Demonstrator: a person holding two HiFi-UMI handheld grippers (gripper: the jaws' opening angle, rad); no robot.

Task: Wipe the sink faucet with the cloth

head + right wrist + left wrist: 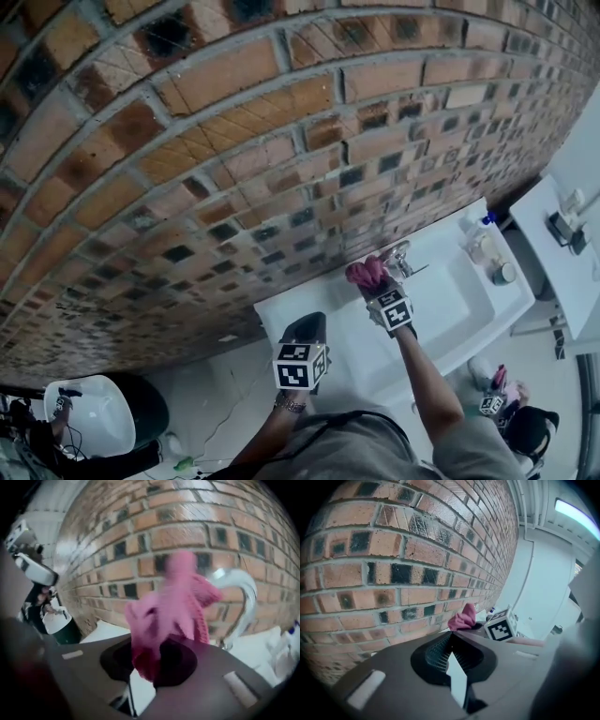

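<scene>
While the right tool [377, 289] reaches out, pinching the cloth [366, 272] by the faucet [401, 255], the left tool [305, 330] hangs back, clenched and empty.

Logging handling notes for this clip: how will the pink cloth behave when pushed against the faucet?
Probably floppy: the pink knitted cloth bunches in loose folds above the right gripper. Likely light, since a small pinch holds it up. Its knit should drag, not slip, on the curved chrome faucet.
</scene>
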